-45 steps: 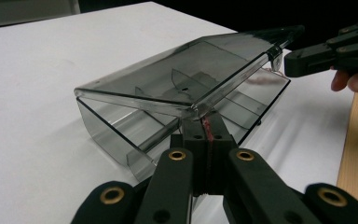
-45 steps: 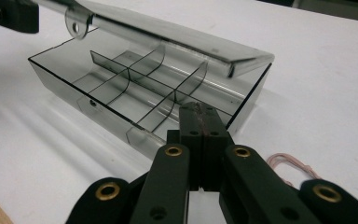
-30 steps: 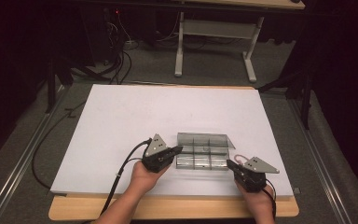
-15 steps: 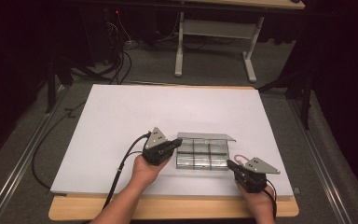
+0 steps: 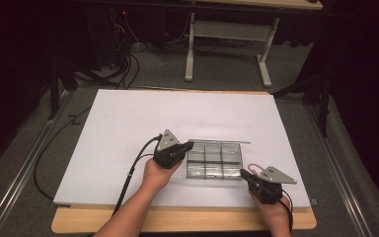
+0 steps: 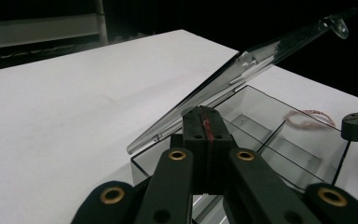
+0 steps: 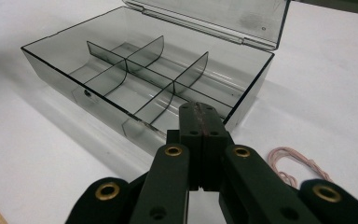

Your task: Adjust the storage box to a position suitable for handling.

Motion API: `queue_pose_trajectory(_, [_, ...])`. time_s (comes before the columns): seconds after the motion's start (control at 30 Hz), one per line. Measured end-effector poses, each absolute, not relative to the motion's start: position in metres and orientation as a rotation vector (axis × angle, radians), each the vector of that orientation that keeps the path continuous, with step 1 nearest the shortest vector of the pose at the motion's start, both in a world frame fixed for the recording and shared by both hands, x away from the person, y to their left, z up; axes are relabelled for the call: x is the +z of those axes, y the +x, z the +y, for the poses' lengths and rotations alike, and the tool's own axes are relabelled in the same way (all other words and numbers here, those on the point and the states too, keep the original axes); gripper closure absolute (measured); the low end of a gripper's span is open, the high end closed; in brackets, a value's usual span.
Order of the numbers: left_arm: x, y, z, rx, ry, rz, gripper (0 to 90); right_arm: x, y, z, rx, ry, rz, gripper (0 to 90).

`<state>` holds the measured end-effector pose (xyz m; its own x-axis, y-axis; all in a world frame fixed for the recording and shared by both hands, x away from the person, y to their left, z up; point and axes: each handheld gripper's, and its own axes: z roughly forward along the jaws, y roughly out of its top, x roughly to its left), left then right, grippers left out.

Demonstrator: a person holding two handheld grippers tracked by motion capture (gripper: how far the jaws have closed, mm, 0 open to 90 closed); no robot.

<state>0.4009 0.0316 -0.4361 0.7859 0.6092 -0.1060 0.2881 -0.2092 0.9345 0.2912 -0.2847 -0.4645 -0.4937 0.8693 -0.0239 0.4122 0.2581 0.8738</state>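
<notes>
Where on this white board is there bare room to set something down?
The white board is bare across its far half, behind the open clear box, and down its left side beyond the left gripper. It is crowded at the near right, where the box, the right gripper and a pink cord sit close together.

One clear compartment box [image 5: 213,159] with six compartments, one pink cord [image 7: 296,164], two claws and one white board [image 5: 128,128].
</notes>
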Motion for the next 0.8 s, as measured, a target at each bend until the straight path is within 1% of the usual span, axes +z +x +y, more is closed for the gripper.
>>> queue_pose_trajectory(0.37, [-0.437, 0.412, 0.027, 0.362, 1.808, 0.698, 90.0, -0.465, 0.291, -0.285, 1.174, 1.157, 2.022, 90.0])
queue_pose_trajectory(0.8, [-0.447, 0.424, 0.025, 0.37, 1.808, 0.738, 90.0, -0.465, 0.292, -0.285, 1.174, 1.157, 2.022, 90.0])
